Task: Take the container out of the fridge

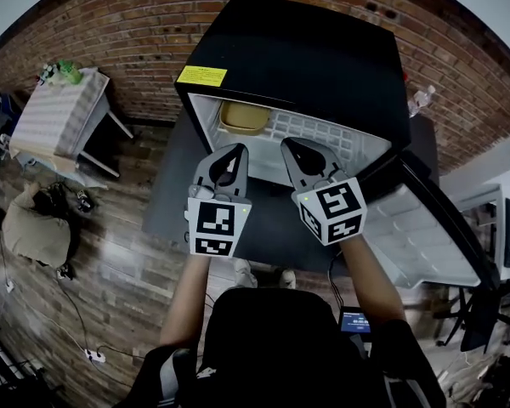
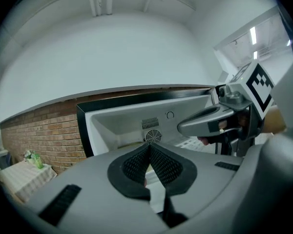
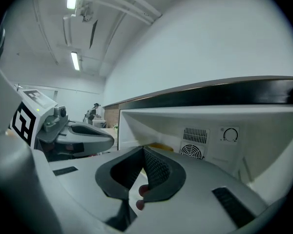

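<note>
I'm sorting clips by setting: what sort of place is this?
Likely a lab or studio workspace: an open mini fridge, a bare brick wall, loose cables across the wood floor.

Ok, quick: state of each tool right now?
Left tool: closed, holding nothing.
Right tool: closed, holding nothing.

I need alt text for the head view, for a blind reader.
The left gripper and the right gripper, both shut and empty, hover before an open black fridge. A yellowish container sits inside, at the left; the door hangs open at the right.
</note>
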`<state>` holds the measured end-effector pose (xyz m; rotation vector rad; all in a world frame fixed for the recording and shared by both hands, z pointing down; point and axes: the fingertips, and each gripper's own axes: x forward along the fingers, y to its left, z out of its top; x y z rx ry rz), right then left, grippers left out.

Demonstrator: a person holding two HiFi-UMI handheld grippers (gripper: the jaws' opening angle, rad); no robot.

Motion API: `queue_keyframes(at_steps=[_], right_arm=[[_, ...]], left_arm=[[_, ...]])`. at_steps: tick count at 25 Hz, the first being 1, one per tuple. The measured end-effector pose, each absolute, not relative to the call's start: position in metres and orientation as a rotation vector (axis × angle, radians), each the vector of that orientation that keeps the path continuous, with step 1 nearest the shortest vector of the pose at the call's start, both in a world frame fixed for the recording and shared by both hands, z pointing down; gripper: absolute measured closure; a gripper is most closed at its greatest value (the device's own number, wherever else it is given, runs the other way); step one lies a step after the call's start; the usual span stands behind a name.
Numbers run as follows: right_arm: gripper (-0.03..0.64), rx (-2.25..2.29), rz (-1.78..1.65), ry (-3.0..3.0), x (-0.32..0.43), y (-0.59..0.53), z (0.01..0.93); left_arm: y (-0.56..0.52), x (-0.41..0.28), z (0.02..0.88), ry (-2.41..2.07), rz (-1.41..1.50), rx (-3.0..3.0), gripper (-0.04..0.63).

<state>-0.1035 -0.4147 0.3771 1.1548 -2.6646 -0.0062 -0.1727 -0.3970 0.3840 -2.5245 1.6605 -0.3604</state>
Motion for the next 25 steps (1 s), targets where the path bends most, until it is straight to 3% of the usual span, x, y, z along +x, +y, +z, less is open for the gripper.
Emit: queue_keyframes(at_steps=[20, 25], right_arm=[[0.577, 1.292, 0.093, -2.518, -0.099, -0.467, 0.414], [0.577, 1.305, 0.108, -2.509, -0.098, -0.472, 0.417]], left_arm=[[-0.473, -0.178, 0.456, 1.372, -0.748, -2.393, 0.578], [-0.476, -0.173, 0.463, 1.285, -0.816, -2.353, 0.486]])
